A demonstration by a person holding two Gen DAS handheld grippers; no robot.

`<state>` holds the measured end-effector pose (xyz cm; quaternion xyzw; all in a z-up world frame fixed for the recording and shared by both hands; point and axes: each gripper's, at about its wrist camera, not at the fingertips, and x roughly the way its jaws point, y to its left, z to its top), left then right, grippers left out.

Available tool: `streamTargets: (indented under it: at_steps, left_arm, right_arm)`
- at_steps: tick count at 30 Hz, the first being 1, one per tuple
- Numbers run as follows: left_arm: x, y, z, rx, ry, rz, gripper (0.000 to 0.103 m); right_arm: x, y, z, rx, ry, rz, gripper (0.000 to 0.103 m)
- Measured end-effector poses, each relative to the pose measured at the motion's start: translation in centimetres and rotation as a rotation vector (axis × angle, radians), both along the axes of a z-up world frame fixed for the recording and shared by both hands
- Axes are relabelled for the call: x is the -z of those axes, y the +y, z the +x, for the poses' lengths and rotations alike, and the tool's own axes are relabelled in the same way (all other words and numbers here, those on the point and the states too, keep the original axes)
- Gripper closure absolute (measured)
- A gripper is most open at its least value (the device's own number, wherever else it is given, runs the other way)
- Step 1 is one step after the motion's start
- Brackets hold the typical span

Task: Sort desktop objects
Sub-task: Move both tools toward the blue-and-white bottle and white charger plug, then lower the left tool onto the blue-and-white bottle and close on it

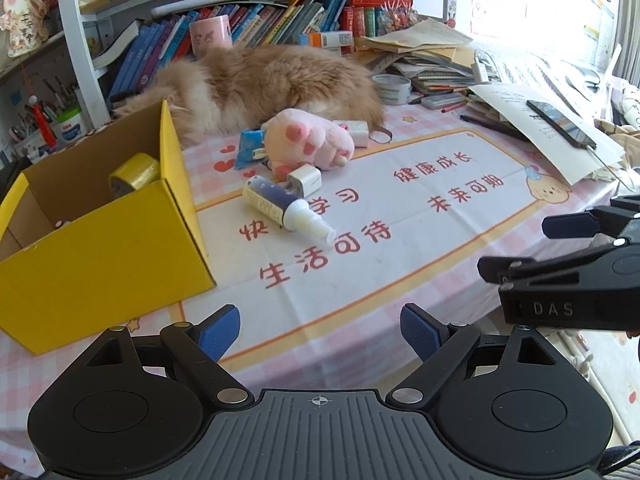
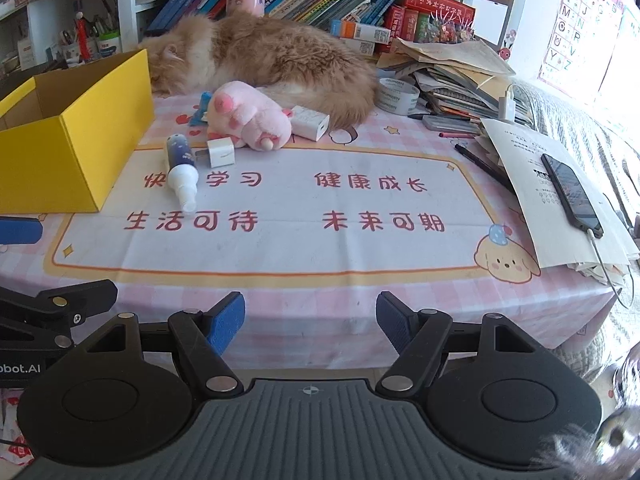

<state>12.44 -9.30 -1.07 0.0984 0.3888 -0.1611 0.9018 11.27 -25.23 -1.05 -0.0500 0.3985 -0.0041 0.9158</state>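
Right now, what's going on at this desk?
Someone is sorting desk clutter with two handheld grippers. The left gripper and right gripper both hover open at the near edge, holding nothing. A yellow tape roll sits in the yellow box. The spray bottle, two white chargers and pink paw plush wait beside a sleeping cat.

Daylight floods in from the right, where the window area (image 1: 532,4) is blown out to plain white. The pink checked cloth-covered surface (image 1: 400,208) is evenly bright, and the open yellow cardboard box (image 1: 100,256) casts only a soft shadow. Fisheye bending curves the white shelf frame (image 1: 80,40) and darkens the corners. A furry blur (image 2: 592,452) smears the right wrist view's lower right corner.
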Motion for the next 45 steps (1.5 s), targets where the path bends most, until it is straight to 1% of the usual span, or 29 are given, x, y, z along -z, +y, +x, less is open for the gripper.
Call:
streamTargets:
  at_steps: [3,8,15,17,21,25,27,29,31,33,36,41,43,45]
  left_arm:
    - [-0.3,-0.5,1.2,-0.01,-0.001,0.004,0.013]
    - [-0.5,-1.7,3.2,-0.039,-0.007,0.017,0.013]
    - [-0.2,-3.5,6.1,-0.109,0.014,0.021,0.013]
    - [-0.1,-3.9,6.9,-0.144,0.007,0.014,0.013]
    - [0.4,-4.1,8.9,-0.246,-0.002,-0.005,0.014]
    - [1.1,-4.4,11.1,-0.326,0.003,-0.026,0.016]
    - [1.7,-4.7,12.3,-0.376,0.01,-0.006,0.023]
    - [2.5,-4.8,13.4,-0.426,0.029,0.011,0.041]
    - [3.2,-4.4,14.3,-0.475,0.06,-0.013,0.049]
    - [3.5,-4.0,14.9,-0.512,0.075,-0.043,0.051]
    - [3.8,-4.0,15.6,-0.536,0.08,-0.035,0.056]
    - [5.0,-3.9,16.7,-0.56,0.125,-0.04,0.067]
    - [5.1,-4.1,16.8,-0.549,0.103,-0.014,0.068]
    - [5.2,-4.2,16.8,-0.541,0.095,-0.012,0.07]
  right_arm:
    - [-0.3,-0.6,1.4,0.001,-0.013,0.013,0.033]
    - [-0.7,-1.5,4.0,-0.032,-0.026,0.027,0.032]
    - [-1.0,-3.5,7.8,-0.079,-0.029,0.05,0.032]
    - [-1.1,-4.1,8.9,-0.097,-0.031,0.054,0.032]
    - [-1.3,-5.0,10.8,-0.139,-0.033,0.053,0.033]
    - [-1.3,-5.6,12.6,-0.187,-0.039,0.048,0.032]
    - [-1.3,-5.9,13.3,-0.212,-0.042,0.044,0.033]
    - [-1.4,-6.1,14.0,-0.236,-0.049,0.043,0.033]
    - [-1.3,-6.3,14.6,-0.26,-0.052,0.046,0.033]
    - [-1.2,-6.5,15.3,-0.284,-0.046,0.046,0.033]
    - [-0.9,-6.5,16.0,-0.32,-0.036,0.048,0.033]
    - [-0.3,-6.5,17.0,-0.358,-0.004,0.063,0.033]
    - [0.0,-6.4,17.3,-0.375,0.016,0.069,0.033]
    - [0.3,-6.2,17.5,-0.391,0.032,0.071,0.033]
